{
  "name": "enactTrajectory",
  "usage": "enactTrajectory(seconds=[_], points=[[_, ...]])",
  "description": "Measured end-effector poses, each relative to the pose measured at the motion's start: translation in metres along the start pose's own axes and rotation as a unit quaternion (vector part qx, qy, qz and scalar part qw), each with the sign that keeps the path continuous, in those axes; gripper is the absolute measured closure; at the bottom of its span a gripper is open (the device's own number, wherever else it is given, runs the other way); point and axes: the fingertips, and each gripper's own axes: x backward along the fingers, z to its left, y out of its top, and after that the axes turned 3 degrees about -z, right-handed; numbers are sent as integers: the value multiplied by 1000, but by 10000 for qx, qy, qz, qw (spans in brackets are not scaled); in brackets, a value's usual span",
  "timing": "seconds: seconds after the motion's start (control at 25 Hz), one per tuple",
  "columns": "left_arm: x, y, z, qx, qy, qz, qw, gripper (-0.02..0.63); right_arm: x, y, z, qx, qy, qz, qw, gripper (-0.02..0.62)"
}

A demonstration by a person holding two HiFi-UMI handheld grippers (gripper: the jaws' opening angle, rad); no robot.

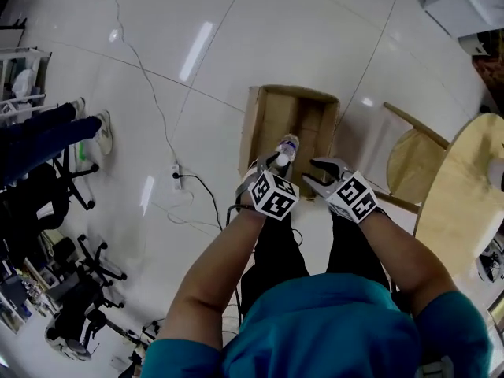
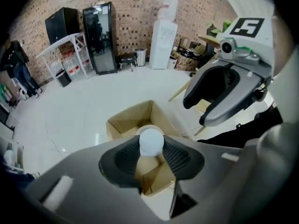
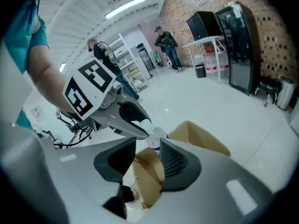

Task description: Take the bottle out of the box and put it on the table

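An open cardboard box (image 1: 272,105) stands on the white floor below both hands. My left gripper (image 1: 272,164) is shut on the neck of a clear bottle (image 1: 287,147) with a white cap, held up above the box. In the left gripper view the cap (image 2: 152,141) sits between the dark pads, with the box (image 2: 126,120) far beneath. My right gripper (image 1: 319,172) hovers just right of the bottle, open and holding nothing. In the right gripper view its jaws (image 3: 148,160) stand apart, and past them I see the bottle (image 3: 159,136) and the box (image 3: 201,136).
A round wooden table (image 1: 465,195) and a wooden chair (image 1: 413,160) stand to the right of the box. A power strip with its cable (image 1: 177,176) lies on the floor to the left. Office chairs (image 1: 79,290) and a person's legs (image 1: 47,136) are at far left.
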Motion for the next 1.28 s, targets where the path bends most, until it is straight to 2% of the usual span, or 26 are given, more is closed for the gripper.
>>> enactTrajectory(seconds=[0.16, 0.28, 0.44, 0.6, 0.72, 0.88, 1.04, 1.28], points=[[151, 36, -17, -463, 90, -414, 9980, 456, 76, 91, 88, 352, -123, -295, 9989, 439], [254, 30, -16, -925, 127, -780, 9926, 456, 108, 140, 164, 547, -480, -577, 9957, 439], [375, 18, -38, -1400, -105, -1097, 9840, 456, 160, 184, 266, 658, -875, -965, 9893, 439], [471, 40, -77, -1959, -459, -1140, 9729, 456, 232, 217, 331, 674, -1187, -1211, 9832, 439], [523, 64, -130, -2299, -790, -1210, 9624, 456, 303, 221, 369, 581, -1494, -1395, 9772, 439], [569, 105, -213, -2869, -1036, -1331, 9430, 456, 401, 214, 403, 670, -1996, -1733, 9621, 439], [584, 142, -308, -3262, -1162, -1372, 9280, 456, 490, 171, 415, 553, -2334, -2165, 9464, 439], [575, 229, -460, -3662, -1320, -1406, 9103, 454, 638, 103, 404, 458, -2606, -2575, 9294, 439]])
